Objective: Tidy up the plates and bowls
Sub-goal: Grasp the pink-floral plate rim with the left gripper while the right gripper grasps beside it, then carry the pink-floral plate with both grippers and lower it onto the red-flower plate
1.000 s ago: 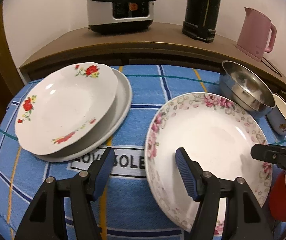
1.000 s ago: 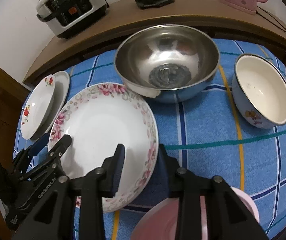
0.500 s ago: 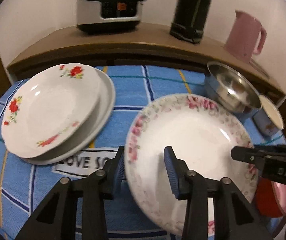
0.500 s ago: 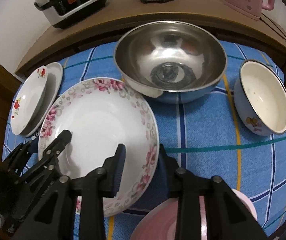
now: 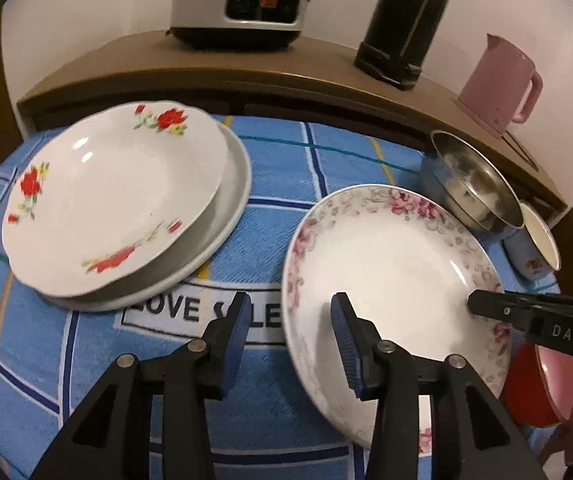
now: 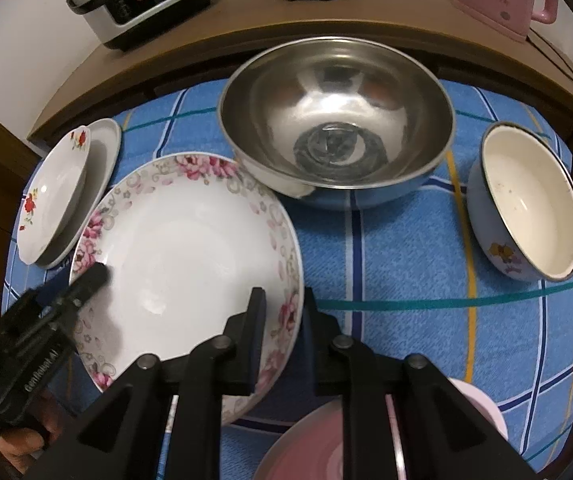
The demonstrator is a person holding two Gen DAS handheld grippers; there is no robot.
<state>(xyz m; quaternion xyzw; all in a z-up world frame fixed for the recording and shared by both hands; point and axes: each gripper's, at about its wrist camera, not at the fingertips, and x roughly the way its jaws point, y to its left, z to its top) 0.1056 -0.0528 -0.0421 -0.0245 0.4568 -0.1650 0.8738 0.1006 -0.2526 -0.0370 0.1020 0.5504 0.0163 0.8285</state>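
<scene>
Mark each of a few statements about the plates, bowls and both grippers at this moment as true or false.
1. The right gripper is closed on the rim of the pink-flowered plate. True.
2. The left gripper is clamped shut on that plate. False: its fingers stand apart, straddling the plate's near rim.
3. The red-flowered plate sits on top of a plain white plate. True.
4. The steel bowl holds the enamel bowl. False: the steel bowl holds nothing, and the enamel bowl stands apart on the blue checked cloth.
5. A pink kettle stands on the wooden shelf behind. True.
</scene>
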